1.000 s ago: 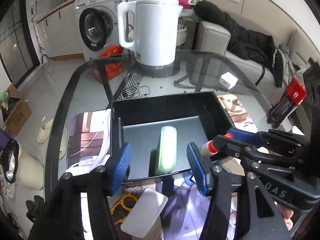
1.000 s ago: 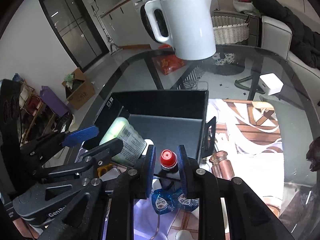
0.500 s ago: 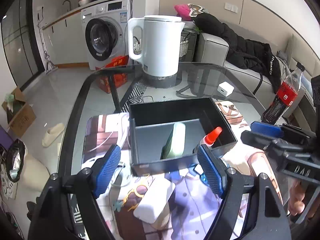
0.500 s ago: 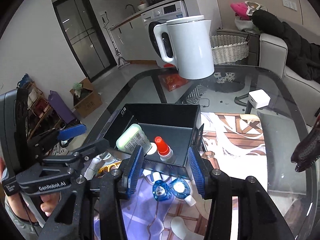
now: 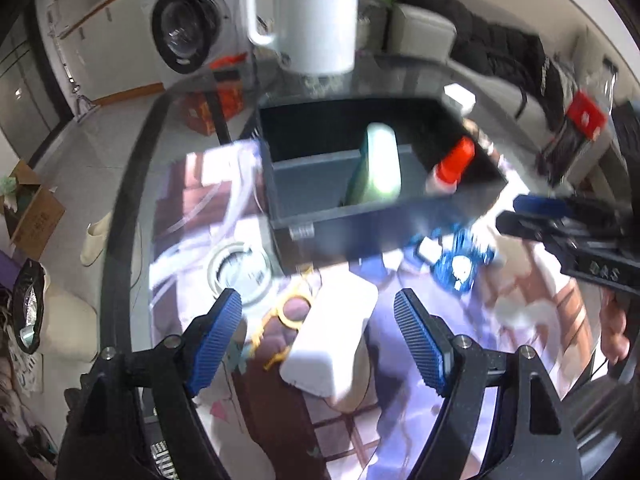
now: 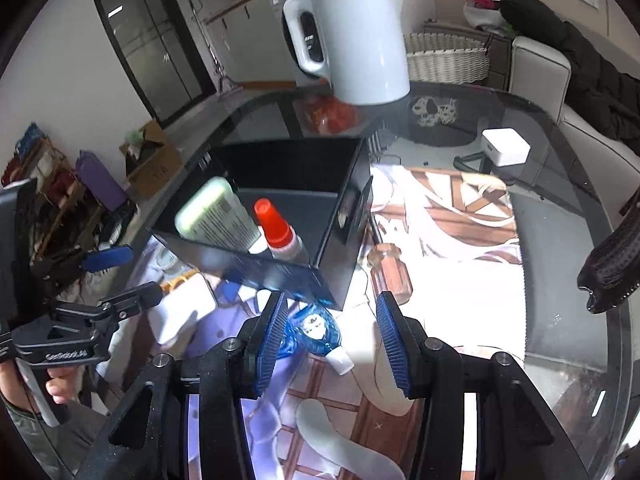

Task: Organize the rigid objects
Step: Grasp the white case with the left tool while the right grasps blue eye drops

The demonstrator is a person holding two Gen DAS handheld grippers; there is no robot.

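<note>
So far, two things stand inside the black bin (image 6: 340,216): a pale green bottle (image 6: 216,212) leaning against the near wall, and just beside it at its 3 o'clock a small bottle with a red cap (image 6: 276,228). That part of the sorting looks done.

Both tools are empty. The left gripper (image 5: 320,336) has its blue pads spread wide, holding nothing, and between them on the printed mat lies a white rectangular block (image 5: 332,340), not touched by either pad. At the block's 10 o'clock lies a yellow ring-shaped item (image 5: 288,312), and further toward 10 o'clock a round clear lid or dish (image 5: 240,272); blur hides what it is exactly.

The right gripper (image 6: 332,340) also stands open and bare. Between its pads, just outside the bin's near corner, lies a blue patterned bottle (image 6: 316,332) on its side with a white cap. At 1 o'clock from it lies a brown-handled tool (image 6: 390,272), close to the bin's right wall.

Judging from this, most of the job is left: the white block, the blue bottle, the brown-handled tool and the yellow piece are all outside the bin. The white kettle (image 6: 360,40) stands at the far edge of the glass table (image 6: 560,280), at 12 o'clock from the bin, and a small white box (image 6: 506,146) sits near 2 o'clock; whether these belong to the sorting I cannot tell.
</note>
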